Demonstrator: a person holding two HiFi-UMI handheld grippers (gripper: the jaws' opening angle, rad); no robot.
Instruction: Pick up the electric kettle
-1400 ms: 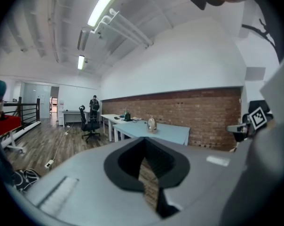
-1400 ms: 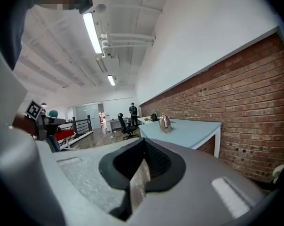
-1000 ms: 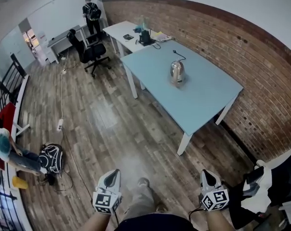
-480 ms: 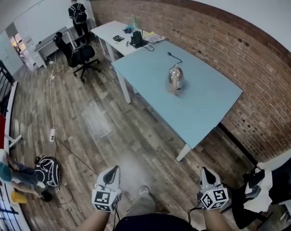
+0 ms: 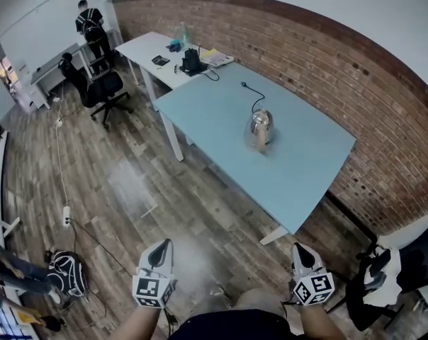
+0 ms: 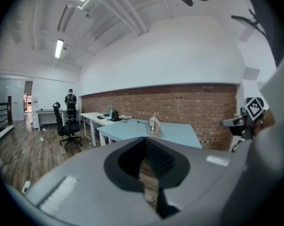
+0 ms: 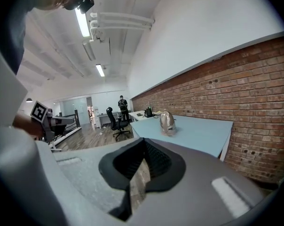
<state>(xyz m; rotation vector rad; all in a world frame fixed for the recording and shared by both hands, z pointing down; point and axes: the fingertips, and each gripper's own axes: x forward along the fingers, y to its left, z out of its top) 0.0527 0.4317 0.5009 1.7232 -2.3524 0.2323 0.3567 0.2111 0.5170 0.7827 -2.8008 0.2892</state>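
The electric kettle (image 5: 260,128) stands upright near the middle of the pale blue table (image 5: 306,168), in the centre-right of the head view and well apart from both grippers. The left gripper (image 5: 161,250) and the right gripper (image 5: 303,252) sit at the bottom edge of that view, over the floor. Each has its jaws drawn together with nothing between them.

Several things could go wrong from here. The jaws must spread before they reach the kettle, or they will likely just push it along the smooth tabletop. Its body looks rounded and shiny, so a pinch on the wall could slip; the handle seems the safer hold, though its facing is hard to read from this far. A dark cord (image 5: 251,94) trails from the kettle towards the upper part of the frame. I judge that a quick lift might tug it taut — or drag a base along, if there is one, which I cannot tell.

The table is bare apart from the kettle and cord. Behind it runs a brick wall (image 5: 341,69); a white desk (image 5: 147,48) with small items adjoins at the upper left, near an office chair (image 5: 100,87) and a standing person (image 5: 90,23). The floor (image 5: 129,183) is wood plank, with a cable and a backpack (image 5: 66,273) at lower left.
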